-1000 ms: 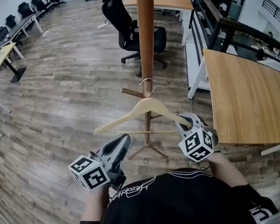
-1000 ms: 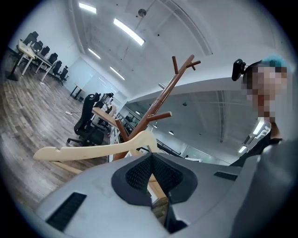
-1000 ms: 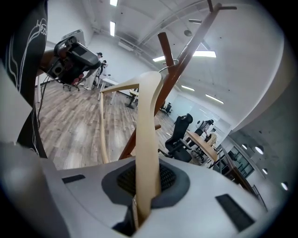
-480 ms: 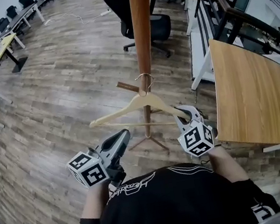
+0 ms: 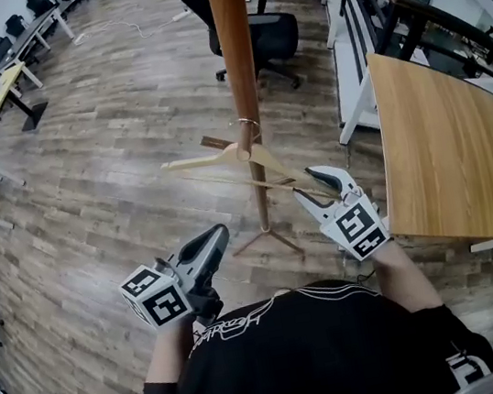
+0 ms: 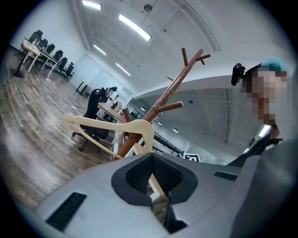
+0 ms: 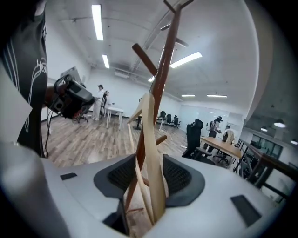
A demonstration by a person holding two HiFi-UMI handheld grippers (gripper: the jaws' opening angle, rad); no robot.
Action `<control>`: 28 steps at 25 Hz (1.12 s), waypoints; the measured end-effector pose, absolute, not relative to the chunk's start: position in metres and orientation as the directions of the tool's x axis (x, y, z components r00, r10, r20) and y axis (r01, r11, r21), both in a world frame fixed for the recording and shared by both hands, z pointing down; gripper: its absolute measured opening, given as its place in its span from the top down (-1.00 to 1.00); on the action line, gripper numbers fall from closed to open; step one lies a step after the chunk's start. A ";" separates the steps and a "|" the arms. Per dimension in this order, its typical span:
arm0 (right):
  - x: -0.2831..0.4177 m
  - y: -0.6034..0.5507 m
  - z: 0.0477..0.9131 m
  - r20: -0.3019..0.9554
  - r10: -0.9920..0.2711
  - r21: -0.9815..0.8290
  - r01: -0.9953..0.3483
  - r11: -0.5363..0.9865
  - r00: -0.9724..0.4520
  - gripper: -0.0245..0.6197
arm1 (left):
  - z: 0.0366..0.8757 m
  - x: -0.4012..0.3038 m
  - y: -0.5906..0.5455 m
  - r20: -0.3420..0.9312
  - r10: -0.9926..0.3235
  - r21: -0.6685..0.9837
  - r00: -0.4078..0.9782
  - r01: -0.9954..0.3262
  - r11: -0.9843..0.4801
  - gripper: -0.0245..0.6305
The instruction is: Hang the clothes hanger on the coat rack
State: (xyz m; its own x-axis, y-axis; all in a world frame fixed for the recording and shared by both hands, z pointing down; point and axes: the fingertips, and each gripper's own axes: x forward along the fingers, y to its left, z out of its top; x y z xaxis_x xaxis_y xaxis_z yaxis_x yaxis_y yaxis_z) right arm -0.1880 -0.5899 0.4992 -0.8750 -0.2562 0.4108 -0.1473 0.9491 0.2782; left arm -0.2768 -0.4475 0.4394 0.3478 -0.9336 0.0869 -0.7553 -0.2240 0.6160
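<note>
A pale wooden clothes hanger (image 5: 250, 158) hangs by its wire hook (image 5: 247, 126) from a low peg on the brown coat rack pole (image 5: 236, 54). My right gripper (image 5: 317, 184) is at the hanger's near end. Its jaws are opening, and the hanger arm (image 7: 151, 153) stands between the pads with a gap on both sides. The rack (image 7: 163, 69) rises behind it. My left gripper (image 5: 211, 239) hovers lower left, apart from the hanger, shut with nothing in it. In the left gripper view the hanger (image 6: 116, 125) and rack (image 6: 163, 100) lie beyond the closed jaws.
A wooden table (image 5: 452, 149) stands close on the right. A black office chair (image 5: 268, 39) is behind the rack, whose base legs (image 5: 266, 235) spread on the wood floor. Desks and chairs (image 5: 6, 86) line the far left wall.
The right gripper has rolled and shifted slightly right, and its jaws have parted from the hanger's end. The hanger has swung round on the peg, its far end now pointing left and farther away.
</note>
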 end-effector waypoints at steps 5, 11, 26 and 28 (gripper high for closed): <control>-0.176 -0.588 0.469 0.288 -0.269 0.169 -0.228 0.959 -0.919 0.22 | 0.440 -0.274 -0.435 0.090 -0.924 0.622 0.372 -0.746 -0.239 0.91; -0.136 -0.559 0.427 0.162 -0.303 0.024 -0.303 0.953 -0.939 0.16 | 0.435 -0.267 -0.405 0.082 -0.910 0.626 0.406 -0.731 -0.270 0.91; -0.111 -0.338 0.439 0.157 -0.193 -0.207 -0.224 0.952 -0.968 0.70 | 0.426 -0.222 -0.279 0.006 -0.859 0.616 0.512 -0.678 -0.400 0.91; -0.112 -0.312 0.439 0.179 -0.164 -0.220 -0.202 0.954 -0.970 0.76 | 0.424 -0.217 -0.265 -0.007 -0.852 0.613 0.524 -0.671 -0.418 0.91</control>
